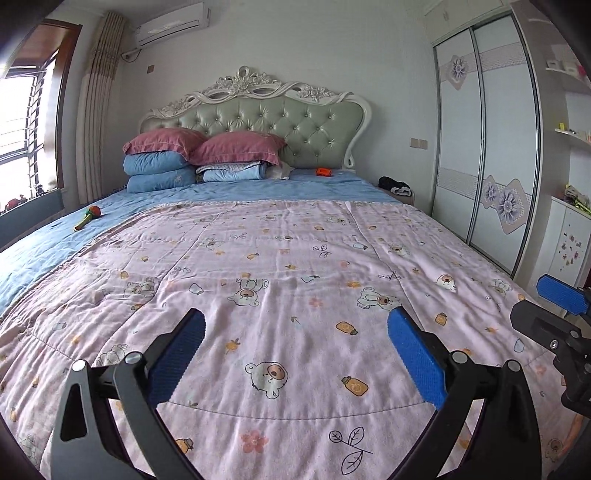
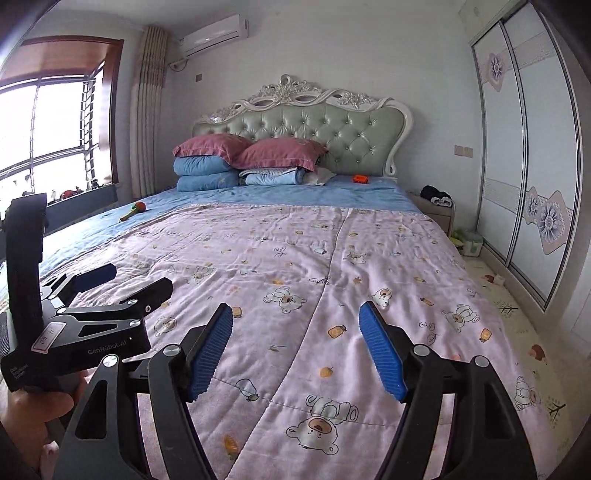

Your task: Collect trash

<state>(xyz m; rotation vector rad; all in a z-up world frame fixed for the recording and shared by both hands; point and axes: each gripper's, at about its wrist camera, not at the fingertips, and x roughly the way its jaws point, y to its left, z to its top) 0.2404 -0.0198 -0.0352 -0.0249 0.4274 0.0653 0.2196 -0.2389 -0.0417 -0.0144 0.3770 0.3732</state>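
- Both grippers, left gripper (image 1: 295, 332) and right gripper (image 2: 295, 332), hover with fingers released, empty, over the bed (image 1: 280, 258).
- Crumpled white scrap (image 2: 320, 175) near the headboard edge looks light, soft; pinch its bulk.

A bed (image 1: 110, 236) fills the middle of both views, its headboard (image 1: 258, 118) against the far wall. A quilt (image 1: 295, 258) covers the near part of the bed. Two pillows (image 1: 207, 146) sit on folded blankets (image 1: 159, 171) at the upper left of the bed, before the headboard. A toy (image 1: 88, 216) lies near the bed's left edge, and a small box (image 1: 323, 171) lies at the upper right, near the headboard. A nightstand (image 2: 436, 212) stands right of the bed, with clothes (image 2: 436, 195) on it. A wardrobe (image 1: 487, 147) lines the right wall; a window (image 2: 48, 125) is at the left, an air conditioner (image 1: 171, 24) above.
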